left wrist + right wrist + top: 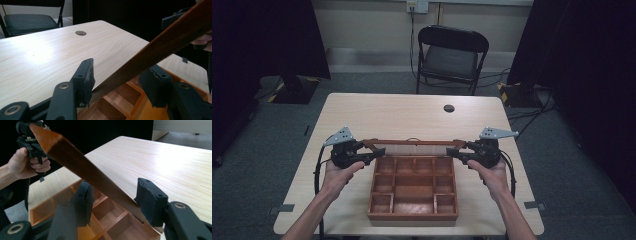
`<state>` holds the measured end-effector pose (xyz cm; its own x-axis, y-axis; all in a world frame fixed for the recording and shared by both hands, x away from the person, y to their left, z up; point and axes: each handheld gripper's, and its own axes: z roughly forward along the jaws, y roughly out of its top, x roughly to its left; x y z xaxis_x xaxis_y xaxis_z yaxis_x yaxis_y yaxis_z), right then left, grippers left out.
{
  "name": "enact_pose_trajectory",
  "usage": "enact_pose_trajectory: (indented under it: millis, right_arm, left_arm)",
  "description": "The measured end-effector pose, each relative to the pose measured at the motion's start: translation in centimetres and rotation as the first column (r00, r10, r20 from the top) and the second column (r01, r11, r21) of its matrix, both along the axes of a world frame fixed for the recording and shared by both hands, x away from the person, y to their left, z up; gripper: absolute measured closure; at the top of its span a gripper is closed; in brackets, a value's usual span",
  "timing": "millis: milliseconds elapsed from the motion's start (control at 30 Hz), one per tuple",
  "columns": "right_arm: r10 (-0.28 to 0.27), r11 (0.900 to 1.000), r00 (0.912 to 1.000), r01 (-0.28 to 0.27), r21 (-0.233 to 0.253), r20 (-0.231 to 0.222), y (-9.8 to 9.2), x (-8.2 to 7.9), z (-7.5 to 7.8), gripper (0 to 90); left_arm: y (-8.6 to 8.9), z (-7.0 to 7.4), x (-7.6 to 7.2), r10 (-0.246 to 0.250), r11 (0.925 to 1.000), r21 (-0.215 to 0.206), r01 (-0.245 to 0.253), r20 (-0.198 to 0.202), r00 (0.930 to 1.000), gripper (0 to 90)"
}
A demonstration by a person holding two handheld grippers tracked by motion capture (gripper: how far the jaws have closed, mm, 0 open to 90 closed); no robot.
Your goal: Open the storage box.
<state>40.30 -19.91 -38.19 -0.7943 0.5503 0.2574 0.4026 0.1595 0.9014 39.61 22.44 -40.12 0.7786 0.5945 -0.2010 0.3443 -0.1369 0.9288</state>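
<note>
A brown wooden box (pixel 412 216) with several compartments sits at the near middle of the table, its hinged lid (pixel 412 148) standing raised along the far side. My left gripper (pixel 371 150) is at the lid's left end and my right gripper (pixel 457 149) at its right end. In the left gripper view the lid (pixel 170 42) runs between the jaws of the open gripper (pixel 120 75), close to the left pad, above the compartments (pixel 125 100). In the right gripper view the lid (pixel 75 160) likewise passes between the spread jaws of the gripper (pixel 116 195), with a gap on each side.
The light wood table (pixel 402 115) has a cable hole (pixel 449 108) at its far side. A black folding chair (pixel 452 55) stands beyond it. Dark curtains, stand bases and floor cables flank the table on both sides.
</note>
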Motion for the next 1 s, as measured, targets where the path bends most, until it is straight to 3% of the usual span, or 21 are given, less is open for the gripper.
enact_pose_trajectory:
  millis: [433,1000]
  right_arm:
    - [-0.029,0.997,0.9996,0.028,-0.070,-0.005,0.8,1.3,-1.4,50.1]
    - [-0.047,0.997,0.9971,0.042,-0.072,-0.061,0.9,3.0,-3.1,50.8]
  left_arm:
    - [0.2,-0.7,0.8,0.020,0.9995,0.027,-0.019,-0.022,0.9996,49.6]
    - [0.3,-1.5,1.9,0.036,0.9993,0.015,-0.035,-0.037,0.9987,51.0]
